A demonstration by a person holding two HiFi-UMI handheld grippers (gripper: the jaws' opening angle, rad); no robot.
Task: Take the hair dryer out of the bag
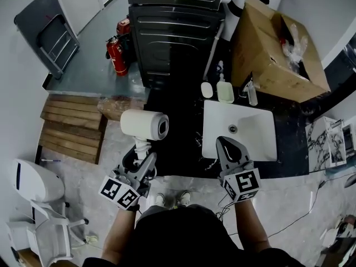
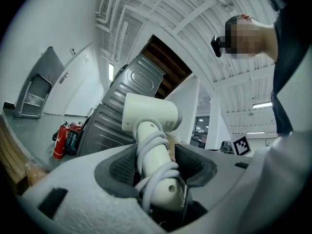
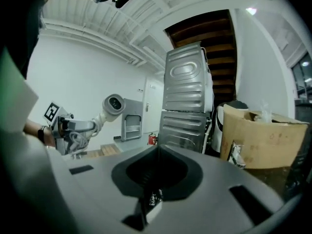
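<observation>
In the head view, the left tool (image 1: pixel 140 161) grips the one white hair dryer (image 1: pixel 146 124) by its handle. The barrel stands just past the tool's tips, over the dark desk (image 1: pixel 178 143). The right tool (image 1: pixel 224 142) is clenched, with nothing in it. Its tips sit over the near edge of the single white sink (image 1: pixel 245 132). Beyond the right tool one cardboard box (image 1: pixel 270 52) stands open. Beyond the left tool two dark machines (image 1: pixel 175 32) are stacked one on the other. Two red fire extinguishers (image 1: pixel 115 54) stand on the floor to their left. One wooden pallet (image 1: pixel 71 128) lies on the floor to the left of the left tool.

In the left gripper view, the left tool (image 2: pixel 156 154) has both pads pressed on the handle of the hair dryer (image 2: pixel 148 113). The handle stands upright between the jaws, and one white cord (image 2: pixel 155 143) is looped around it several times. The barrel rises just above the tips. Behind it are the machines (image 2: pixel 122 111), and the two fire extinguishers (image 2: pixel 61 140) stand far to the left.

In the right gripper view, the right tool (image 3: pixel 157 155) has its jaws shut together, with nothing between them. Well off to its left, the left tool (image 3: pixel 92 125) holds the hair dryer (image 3: pixel 113 104), whose round end faces this camera. Straight ahead the two machines (image 3: pixel 187 99) stand stacked. The cardboard box (image 3: pixel 263 138) sits to the right.
</observation>
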